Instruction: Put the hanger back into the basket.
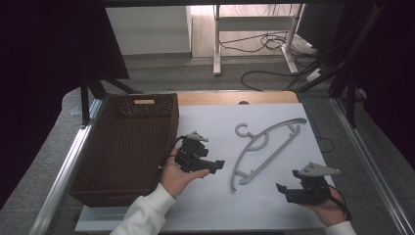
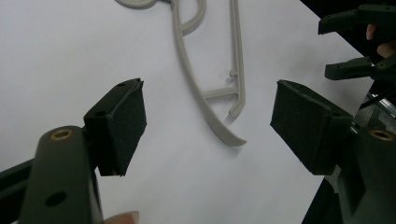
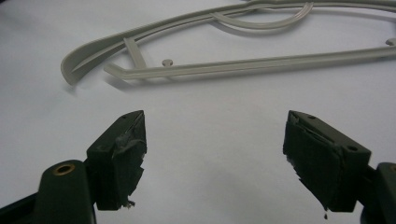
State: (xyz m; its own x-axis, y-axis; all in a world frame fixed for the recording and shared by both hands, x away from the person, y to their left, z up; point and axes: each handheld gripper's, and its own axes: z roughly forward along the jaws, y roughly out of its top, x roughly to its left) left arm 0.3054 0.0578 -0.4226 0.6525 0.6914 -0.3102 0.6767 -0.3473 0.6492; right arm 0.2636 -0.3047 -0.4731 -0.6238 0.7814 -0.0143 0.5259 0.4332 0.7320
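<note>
Nearest the person, the right gripper point(image 1: 286, 188) is resting on the white sheet point(image 1: 215, 122) with jaws spread wide, nothing between them. The left gripper point(image 1: 218, 165) is likewise gaping, empty. The grey hanger point(image 1: 266, 147) is lying flat on the sheet between both, apart from each; the right gripper view is showing its lower end point(image 3: 74, 70) just ahead. Left of the sheet, the brown wicker basket point(image 1: 125, 147) is sitting, its small tan label point(image 1: 144, 102) unreadable. Cables point(image 1: 266, 41) are trailing on the floor beyond.
</note>
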